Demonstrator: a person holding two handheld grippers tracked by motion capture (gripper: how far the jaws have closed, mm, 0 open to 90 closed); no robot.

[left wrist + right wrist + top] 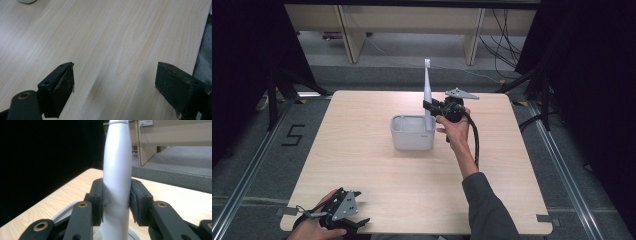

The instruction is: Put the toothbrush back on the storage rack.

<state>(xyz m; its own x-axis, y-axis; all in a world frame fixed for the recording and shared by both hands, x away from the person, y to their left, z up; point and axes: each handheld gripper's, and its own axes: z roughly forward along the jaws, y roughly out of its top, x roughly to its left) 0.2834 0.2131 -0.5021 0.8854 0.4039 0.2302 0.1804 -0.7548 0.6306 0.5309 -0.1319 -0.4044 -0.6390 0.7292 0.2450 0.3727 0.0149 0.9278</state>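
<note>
Near the frame's centre our right hand-held gripper [430, 106] clamps the white toothbrush handle [428, 89] upright, its lower end in the bin [412, 134], while our left hand-held gripper [354, 212] rests open at lower left.

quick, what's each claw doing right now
left claw: open, holding nothing, over the table.
right claw: shut on the white toothbrush handle, upright in the white bin.

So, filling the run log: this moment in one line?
right gripper: shut on white handle, upright over white bin | left gripper: open, near table edge
</note>
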